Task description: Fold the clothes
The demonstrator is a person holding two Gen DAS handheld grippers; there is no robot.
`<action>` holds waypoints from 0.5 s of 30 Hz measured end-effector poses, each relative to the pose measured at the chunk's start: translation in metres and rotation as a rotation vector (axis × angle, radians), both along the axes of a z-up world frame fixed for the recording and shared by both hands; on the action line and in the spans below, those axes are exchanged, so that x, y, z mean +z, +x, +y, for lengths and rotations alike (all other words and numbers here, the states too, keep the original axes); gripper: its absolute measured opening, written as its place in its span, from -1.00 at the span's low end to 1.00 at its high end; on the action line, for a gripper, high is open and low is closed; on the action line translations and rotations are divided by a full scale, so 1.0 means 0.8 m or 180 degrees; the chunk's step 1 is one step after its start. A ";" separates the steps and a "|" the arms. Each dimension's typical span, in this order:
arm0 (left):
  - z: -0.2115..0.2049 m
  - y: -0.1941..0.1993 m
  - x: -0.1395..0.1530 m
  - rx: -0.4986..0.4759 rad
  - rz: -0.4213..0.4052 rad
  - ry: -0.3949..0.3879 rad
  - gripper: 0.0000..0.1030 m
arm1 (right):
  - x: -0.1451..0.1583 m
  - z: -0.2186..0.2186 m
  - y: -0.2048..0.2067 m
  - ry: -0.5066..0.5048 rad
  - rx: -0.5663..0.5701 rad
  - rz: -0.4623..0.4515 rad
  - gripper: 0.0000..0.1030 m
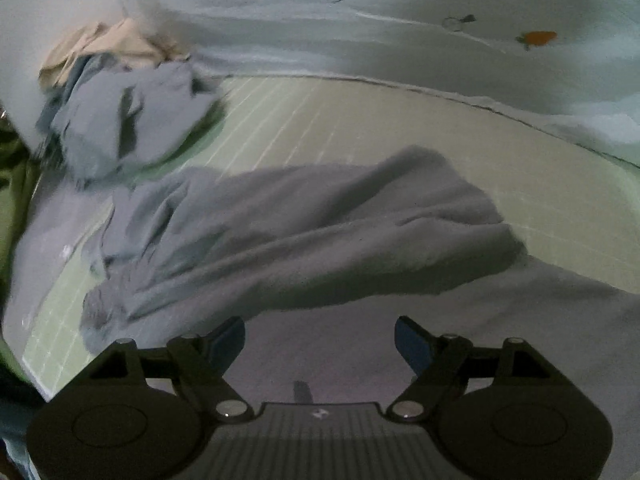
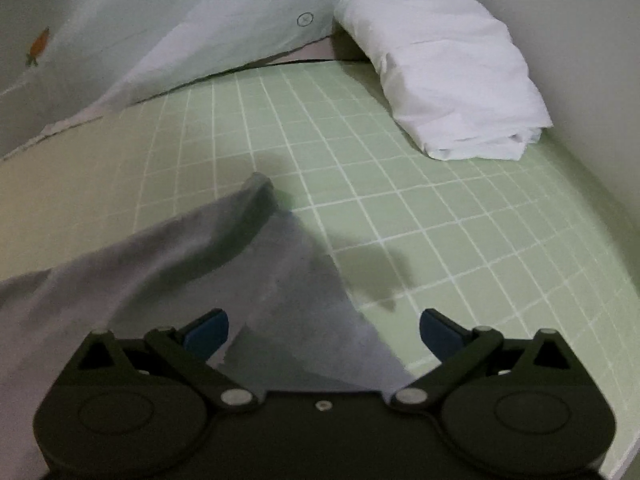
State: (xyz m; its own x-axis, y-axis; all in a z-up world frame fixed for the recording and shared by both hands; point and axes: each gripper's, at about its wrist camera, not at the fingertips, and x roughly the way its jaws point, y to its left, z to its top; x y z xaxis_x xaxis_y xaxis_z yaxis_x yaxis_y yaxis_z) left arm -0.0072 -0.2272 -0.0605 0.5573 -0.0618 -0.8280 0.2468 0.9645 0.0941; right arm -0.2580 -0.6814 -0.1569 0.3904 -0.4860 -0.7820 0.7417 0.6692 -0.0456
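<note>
A grey garment (image 1: 288,232) lies spread and partly rumpled on the green grid mat (image 1: 320,120). My left gripper (image 1: 320,340) is open just above its near part, with nothing between the blue pads. In the right wrist view the same grey garment (image 2: 168,264) reaches in from the left, with a corner pointing toward the mat's middle. My right gripper (image 2: 324,328) is open over the garment's right edge and holds nothing.
A heap of blue-grey and beige clothes (image 1: 120,112) sits at the mat's far left. A folded white cloth (image 2: 448,68) lies at the far right of the green mat (image 2: 440,220). A pale sheet with a small orange print (image 2: 38,46) hangs behind.
</note>
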 end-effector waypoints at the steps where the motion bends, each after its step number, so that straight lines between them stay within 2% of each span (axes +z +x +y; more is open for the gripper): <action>1: -0.005 0.002 0.001 -0.0023 -0.0016 0.0012 0.61 | -0.002 -0.003 0.002 -0.0003 0.0004 -0.0001 0.90; 5: -0.015 0.013 0.003 -0.0081 -0.0029 0.0036 0.61 | -0.010 -0.016 0.010 0.0085 -0.0071 0.0011 0.39; 6: -0.017 0.016 0.003 -0.0085 -0.0023 0.0033 0.61 | -0.011 -0.017 0.011 0.0116 -0.0085 -0.0036 0.33; 8: -0.017 0.021 0.003 -0.0091 -0.0007 0.0017 0.61 | -0.011 -0.020 0.012 0.0188 -0.0104 -0.0122 0.00; 9: -0.017 0.023 0.003 -0.0095 0.0000 0.0002 0.61 | -0.010 -0.019 0.012 0.0216 -0.0087 -0.0163 -0.10; 11: -0.015 0.026 0.003 -0.0101 0.0012 -0.0017 0.61 | -0.009 -0.016 0.016 0.0199 -0.0016 -0.0165 -0.68; 12: -0.014 0.026 0.003 -0.0101 0.0017 -0.0017 0.61 | -0.008 -0.015 0.017 0.0202 0.0005 -0.0176 -0.81; 15: -0.002 0.025 0.001 -0.0101 0.0039 -0.0015 0.61 | -0.001 -0.004 0.018 0.0118 0.0019 -0.0194 -0.85</action>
State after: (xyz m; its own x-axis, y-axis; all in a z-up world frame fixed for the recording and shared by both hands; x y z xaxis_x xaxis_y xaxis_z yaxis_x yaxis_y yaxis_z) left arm 0.0128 -0.2289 -0.0597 0.5448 -0.0832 -0.8344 0.2783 0.9566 0.0863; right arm -0.2438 -0.6848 -0.1576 0.4406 -0.4547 -0.7740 0.7384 0.6740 0.0245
